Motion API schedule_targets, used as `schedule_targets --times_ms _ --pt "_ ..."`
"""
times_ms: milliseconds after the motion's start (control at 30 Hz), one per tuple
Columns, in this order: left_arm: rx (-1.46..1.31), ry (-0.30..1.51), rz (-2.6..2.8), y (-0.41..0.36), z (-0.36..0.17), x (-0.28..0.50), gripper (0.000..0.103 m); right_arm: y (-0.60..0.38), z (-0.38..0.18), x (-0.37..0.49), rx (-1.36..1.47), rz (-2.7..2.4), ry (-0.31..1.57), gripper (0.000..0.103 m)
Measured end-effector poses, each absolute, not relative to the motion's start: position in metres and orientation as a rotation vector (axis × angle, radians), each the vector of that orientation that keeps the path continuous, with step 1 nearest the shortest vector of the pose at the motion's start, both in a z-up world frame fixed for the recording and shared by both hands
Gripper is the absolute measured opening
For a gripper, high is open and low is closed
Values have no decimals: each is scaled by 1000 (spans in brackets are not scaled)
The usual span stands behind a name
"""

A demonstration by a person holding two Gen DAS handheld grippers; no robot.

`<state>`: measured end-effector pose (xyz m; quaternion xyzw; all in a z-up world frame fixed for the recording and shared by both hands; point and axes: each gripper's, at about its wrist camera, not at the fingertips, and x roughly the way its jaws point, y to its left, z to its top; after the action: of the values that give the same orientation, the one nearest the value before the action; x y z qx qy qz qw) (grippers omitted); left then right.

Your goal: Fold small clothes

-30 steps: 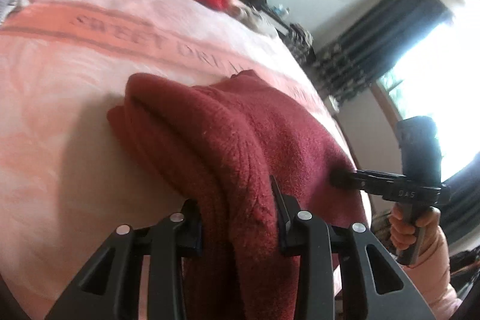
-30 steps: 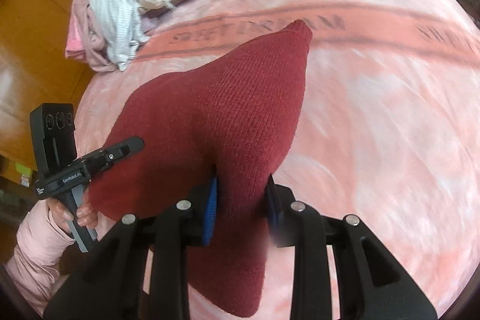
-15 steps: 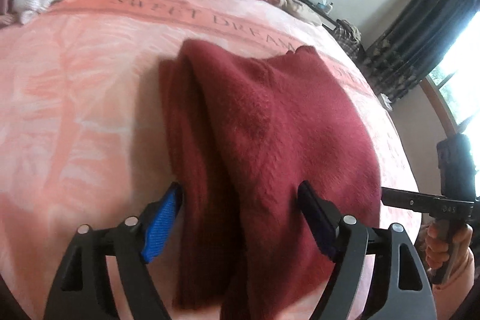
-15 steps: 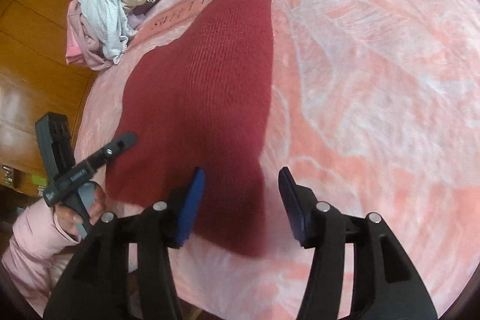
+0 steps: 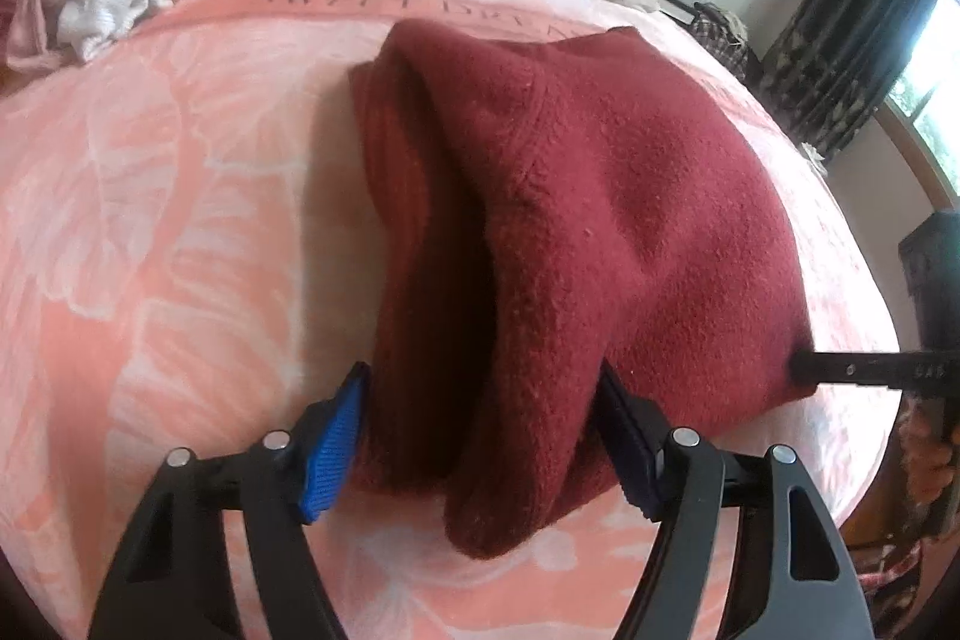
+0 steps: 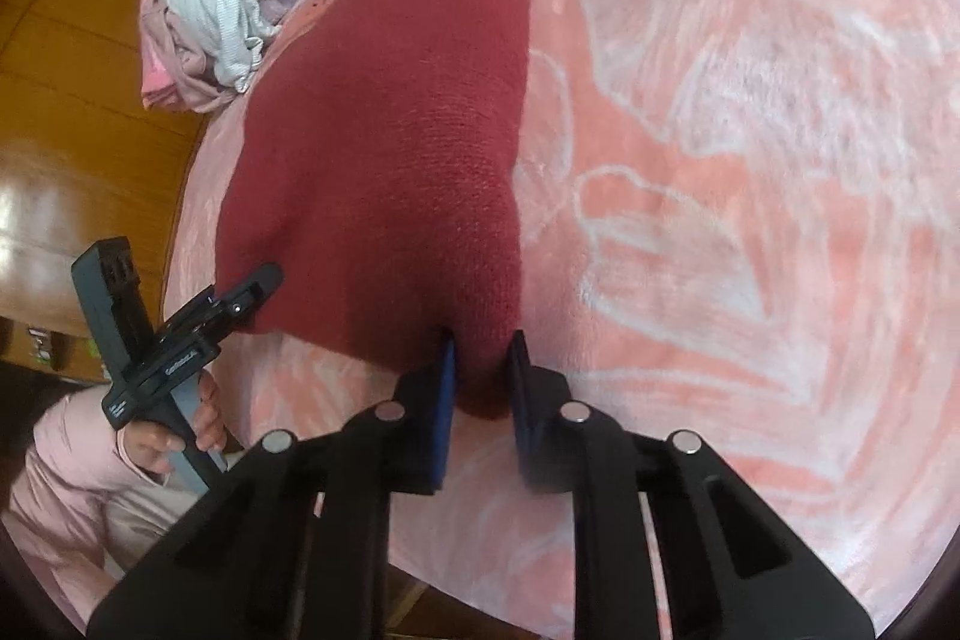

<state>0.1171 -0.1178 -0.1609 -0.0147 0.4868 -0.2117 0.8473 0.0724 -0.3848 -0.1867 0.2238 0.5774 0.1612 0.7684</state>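
red sweater folded on the pink bed
right tool (image 6: 480,376) pinching the sweater's (image 6: 390,130) near corner, left tool (image 5: 480,412) spread wide around the other end, blanket (image 6: 750,160) underneath

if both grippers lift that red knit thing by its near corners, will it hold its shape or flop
The red knit garment will probably flop: it already bunches into soft folds between the left hand-held gripper fingers. It looks thick and fuzzy, so likely not slippery. The right hand-held gripper pinches one corner, so the middle would likely sag.
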Motion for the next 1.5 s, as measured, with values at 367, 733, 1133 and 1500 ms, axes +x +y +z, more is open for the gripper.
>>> schedule_targets --times_ms 367,733,1133,1500 --pt "-10 1027 -433 -117 -167 111 81 -375 -187 64 429 264 1251 31" --pt "-12 1016 -301 -93 -109 75 93 -351 -124 12 283 171 1194 63" --pt "74 951 -228 -91 -50 21 98 -336 -82 -42 296 119 1127 81" --pt "110 929 -207 -86 -36 -15 99 -334 -57 -73 273 51 1068 97"
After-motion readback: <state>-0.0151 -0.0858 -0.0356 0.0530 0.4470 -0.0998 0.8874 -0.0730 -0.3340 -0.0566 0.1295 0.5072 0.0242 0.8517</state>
